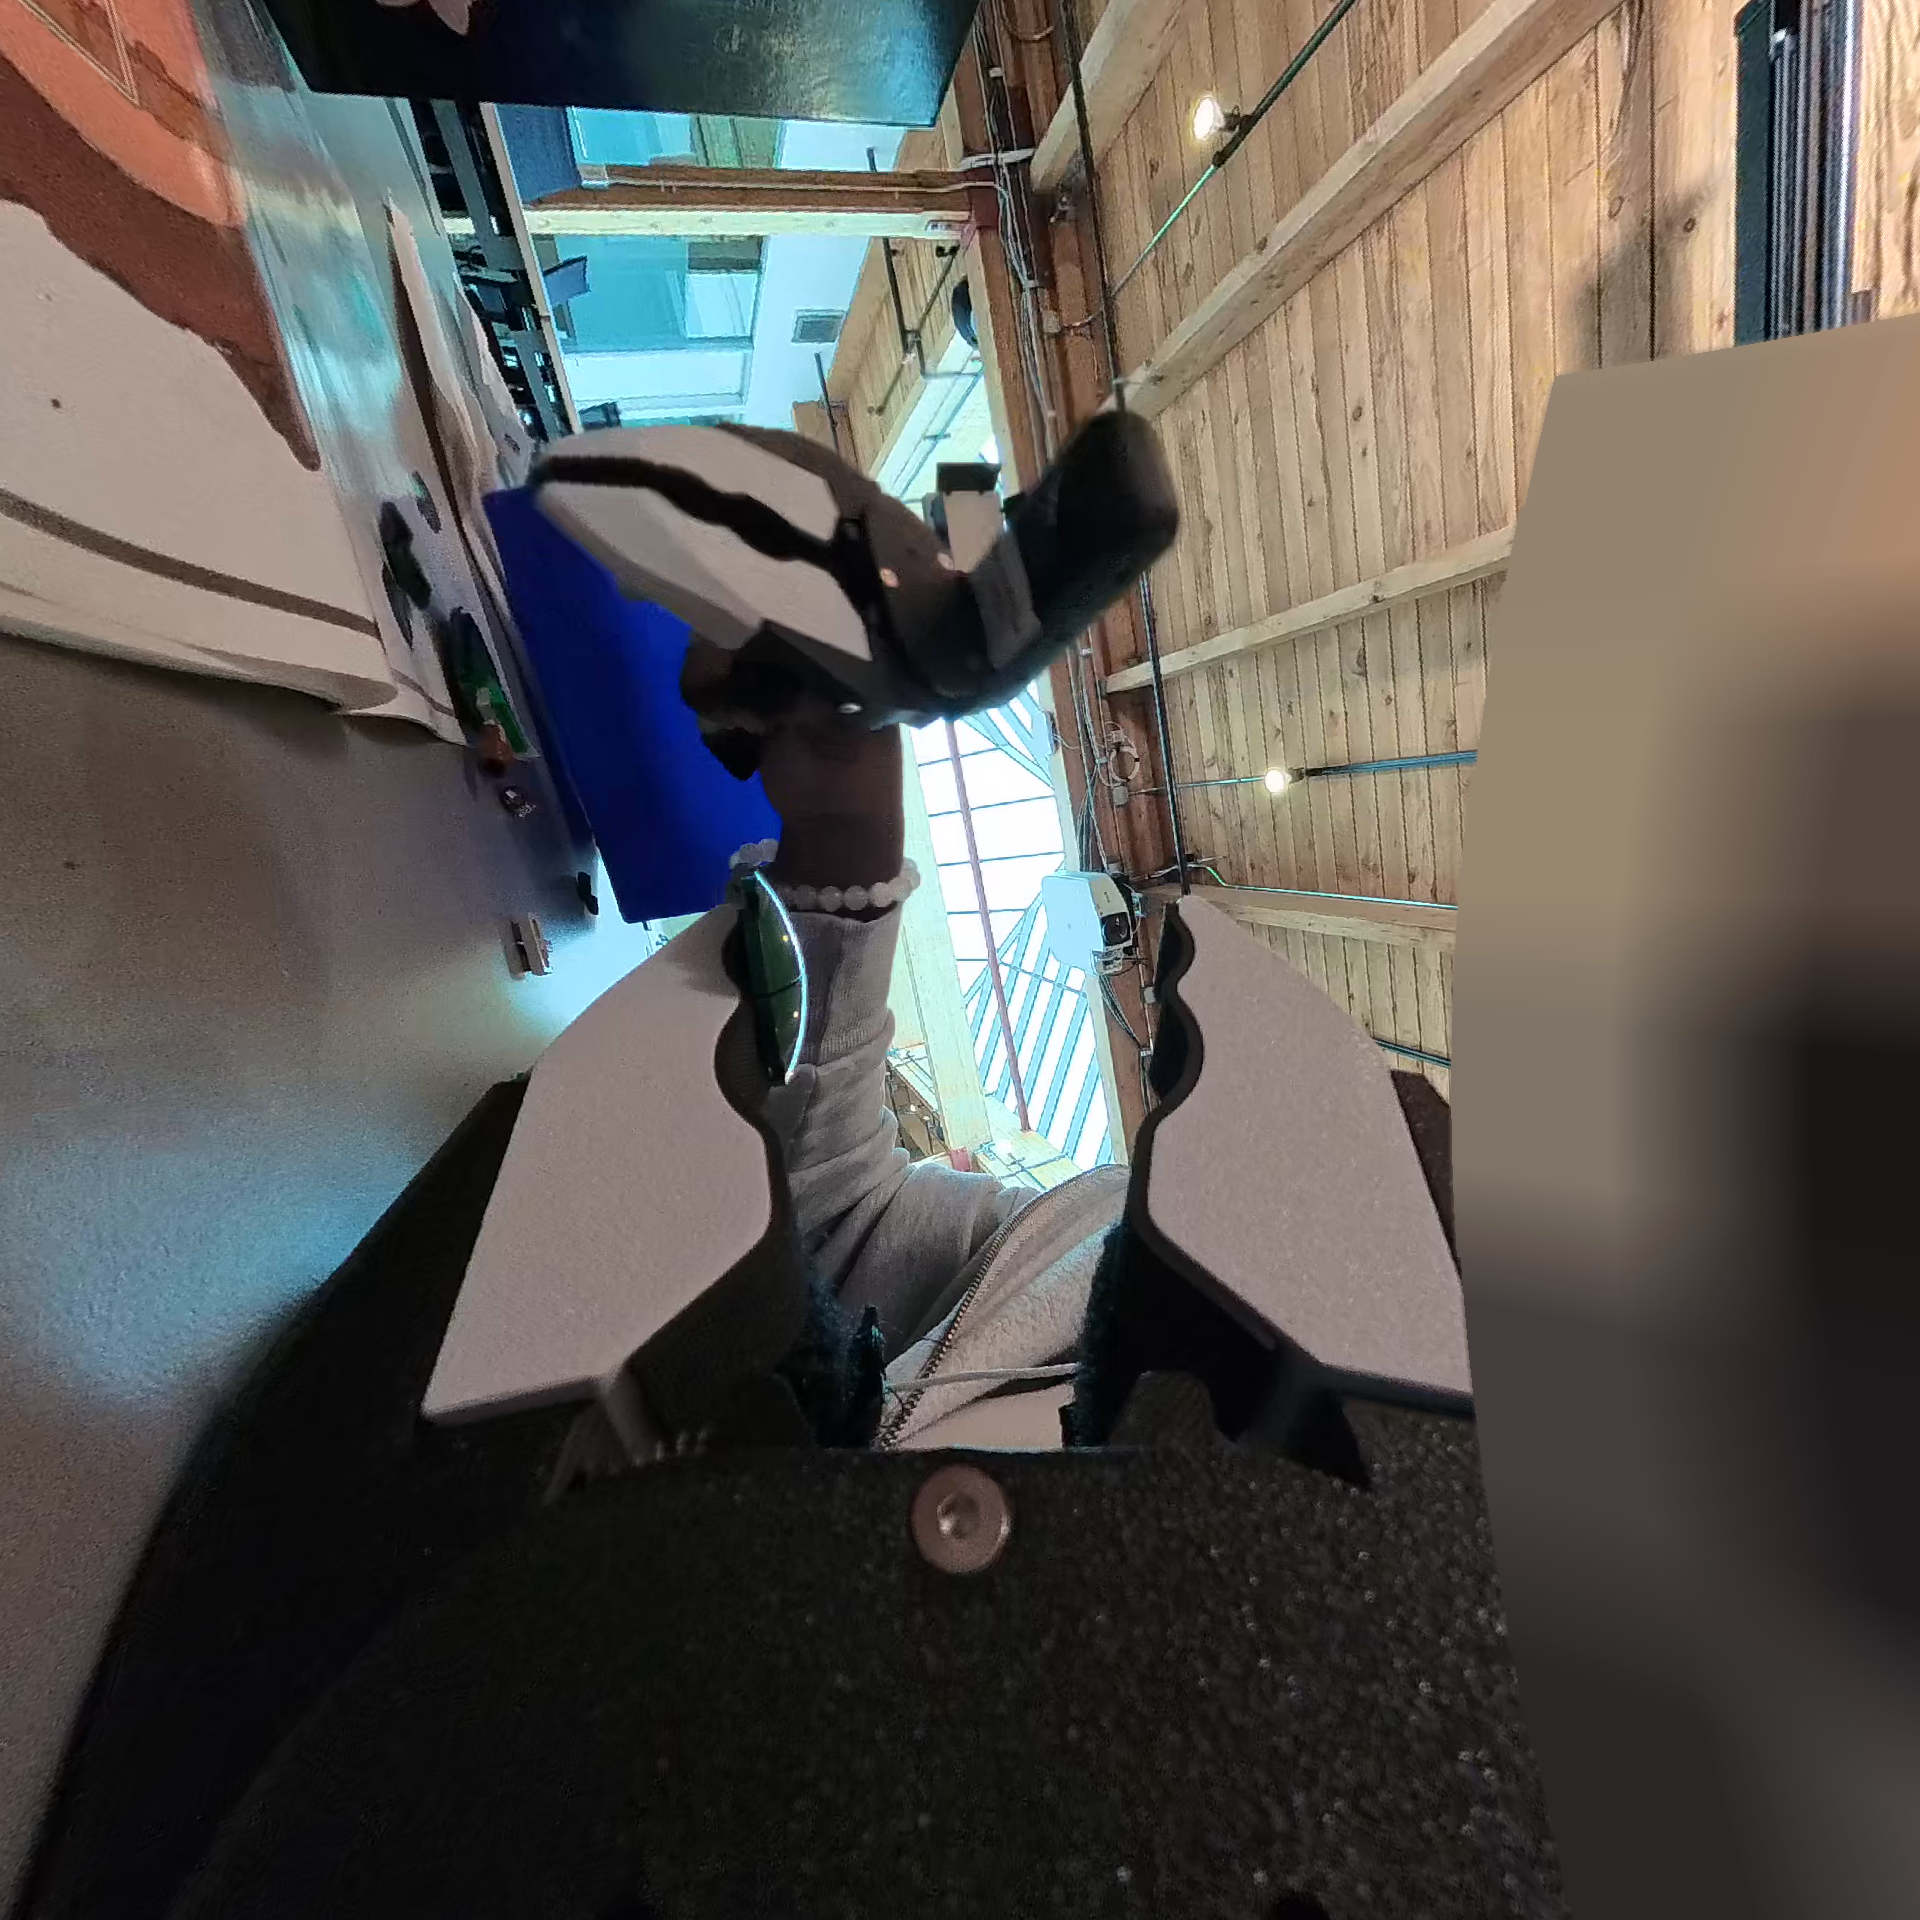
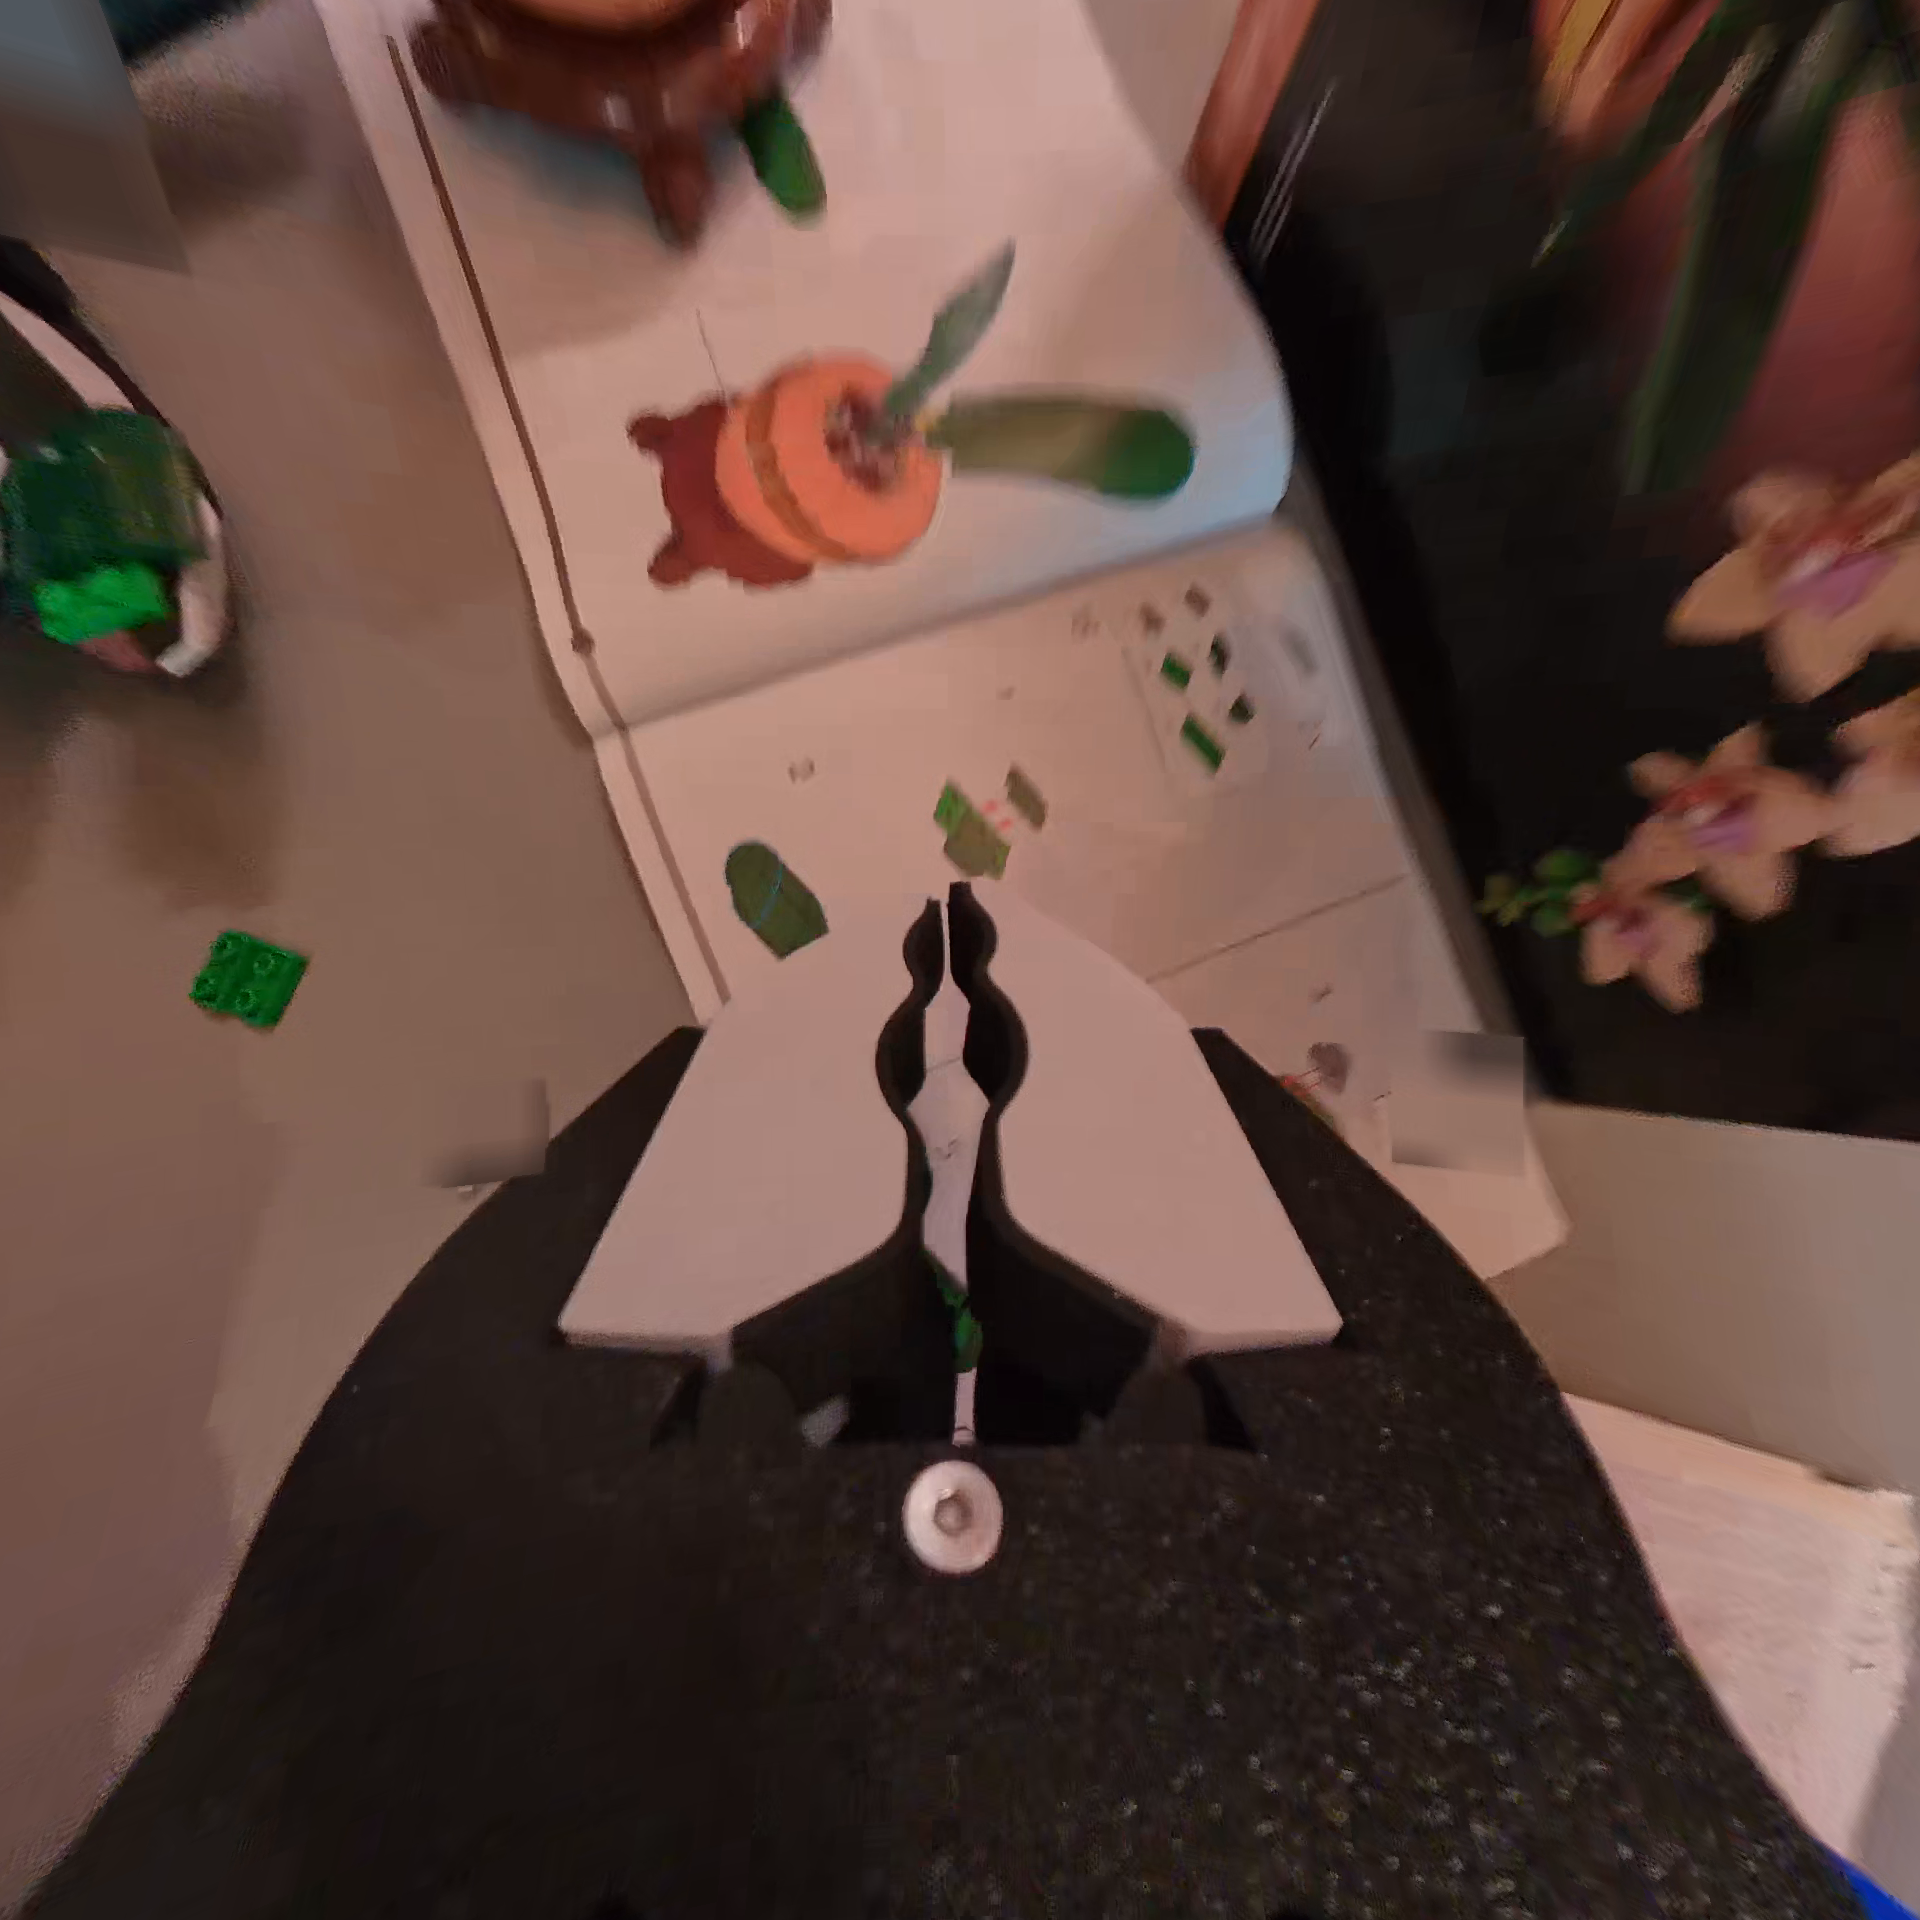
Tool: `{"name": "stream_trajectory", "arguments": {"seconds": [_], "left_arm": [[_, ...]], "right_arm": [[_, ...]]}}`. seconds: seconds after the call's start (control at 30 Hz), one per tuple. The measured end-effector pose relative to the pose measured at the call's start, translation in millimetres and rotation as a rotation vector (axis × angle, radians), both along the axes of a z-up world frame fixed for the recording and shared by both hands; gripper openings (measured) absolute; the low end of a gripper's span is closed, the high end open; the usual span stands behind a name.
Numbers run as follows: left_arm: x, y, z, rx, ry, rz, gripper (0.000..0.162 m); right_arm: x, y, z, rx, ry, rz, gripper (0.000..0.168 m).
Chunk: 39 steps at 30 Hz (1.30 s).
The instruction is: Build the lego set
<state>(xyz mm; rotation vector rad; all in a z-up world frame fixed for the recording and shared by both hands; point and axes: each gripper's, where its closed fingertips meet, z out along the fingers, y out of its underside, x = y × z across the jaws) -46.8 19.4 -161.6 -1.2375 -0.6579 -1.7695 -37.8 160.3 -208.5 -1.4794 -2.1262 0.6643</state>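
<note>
While my left hand-held gripper gapes (leaf against one finger), the right hand-held gripper is pressed together above the booklet.

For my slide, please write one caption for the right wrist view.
The right gripper, fingers nearly closed, hovers over the open instruction booklet; a loose green plate lies on the table to the left.

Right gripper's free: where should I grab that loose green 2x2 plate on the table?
Take the green 2x2 plate by two opposite side edges, coming straight down from above. It lies flat, studs up, rotated diagonally on the grey table, so twist the right gripper to match its edges.
</note>
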Motion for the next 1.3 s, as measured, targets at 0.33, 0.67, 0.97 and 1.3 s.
{"name": "stream_trajectory", "arguments": {"seconds": [0.33, 0.67, 0.97, 1.3], "left_arm": [[0.3, 0.2, -0.2, 0.001, 0.002, 0.001, 0.072], [0.0, 0.8, -0.1, 0.000, -0.001, 0.002, 0.071], [-0.6, 1.5, 0.0, 0.000, 0.001, 0.004, 0.071], [-0.5, 0.3, -0.1, 0.001, 0.003, 0.004, 0.071]], "right_arm": [[13.2, -14.0, -39.2, -0.066, -0.179, 0.027, 0.031], [-6.8, -7.1, 7.1, 0.124, 0.053, 0.090, 0.013], [-12.0, -14.5, 72.2, 0.283, 0.326, 0.110, 0.041], [-5.8, -18.3, 99.8, 0.122, 0.638, 0.066, 0.022]]}}
